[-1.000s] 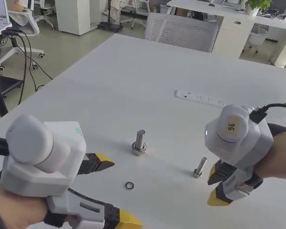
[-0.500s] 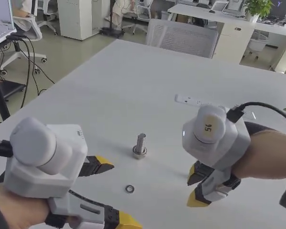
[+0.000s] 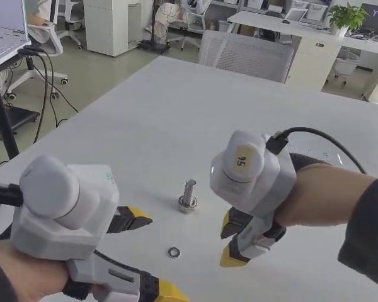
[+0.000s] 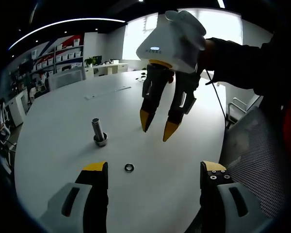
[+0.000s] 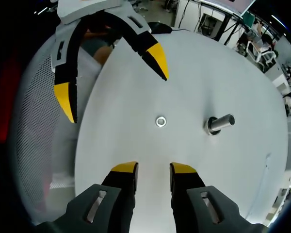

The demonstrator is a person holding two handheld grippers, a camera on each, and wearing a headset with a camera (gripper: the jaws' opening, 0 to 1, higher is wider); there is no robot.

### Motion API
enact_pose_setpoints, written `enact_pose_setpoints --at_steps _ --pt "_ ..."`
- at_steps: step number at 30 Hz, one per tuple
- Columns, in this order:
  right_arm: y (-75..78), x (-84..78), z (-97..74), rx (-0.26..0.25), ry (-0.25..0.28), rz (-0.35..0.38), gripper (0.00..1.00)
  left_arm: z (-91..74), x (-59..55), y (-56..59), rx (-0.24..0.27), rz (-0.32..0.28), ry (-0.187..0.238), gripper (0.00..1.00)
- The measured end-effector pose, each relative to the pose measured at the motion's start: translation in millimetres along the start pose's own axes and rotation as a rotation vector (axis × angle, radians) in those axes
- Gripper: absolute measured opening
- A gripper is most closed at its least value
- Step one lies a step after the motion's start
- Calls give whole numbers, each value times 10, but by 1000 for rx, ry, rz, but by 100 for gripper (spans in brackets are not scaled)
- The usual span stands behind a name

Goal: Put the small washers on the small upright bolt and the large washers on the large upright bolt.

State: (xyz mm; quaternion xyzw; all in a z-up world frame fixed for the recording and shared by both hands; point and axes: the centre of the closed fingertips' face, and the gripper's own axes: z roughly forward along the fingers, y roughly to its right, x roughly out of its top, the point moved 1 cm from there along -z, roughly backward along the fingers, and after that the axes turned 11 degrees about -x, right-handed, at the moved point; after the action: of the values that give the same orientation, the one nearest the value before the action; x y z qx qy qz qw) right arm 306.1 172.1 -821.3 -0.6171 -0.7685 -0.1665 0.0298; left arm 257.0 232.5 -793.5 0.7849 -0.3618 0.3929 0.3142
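Left gripper [image 4: 153,167]: you are holding its jaws spread wide, nothing between them. Right gripper [image 5: 153,169]: you are keeping only a narrow gap, empty, tips hovering over the white tabletop [image 3: 176,113]. A small silver ring washer [image 5: 160,121] is lying flat just ahead of the right gripper's tips, between the two grippers. A large threaded steel bolt [image 5: 218,123] is standing upright near the washer, right of the right gripper's line.

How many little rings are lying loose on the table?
1. The washer lies on the white table, just nearer than the upright bolt. More could be hidden behind the right hand-held gripper, or stacked at the bolt's base.
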Motion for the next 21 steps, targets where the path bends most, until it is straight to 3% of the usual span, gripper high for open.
enact_pose_setpoints --at_steps 13,21 --pt "22 380 207 25 15 -60 28 -10 4 -2 0 1 -4 77" --pt "52 499 329 27 15 -90 27 -32 2 -15 3 -4 1 77"
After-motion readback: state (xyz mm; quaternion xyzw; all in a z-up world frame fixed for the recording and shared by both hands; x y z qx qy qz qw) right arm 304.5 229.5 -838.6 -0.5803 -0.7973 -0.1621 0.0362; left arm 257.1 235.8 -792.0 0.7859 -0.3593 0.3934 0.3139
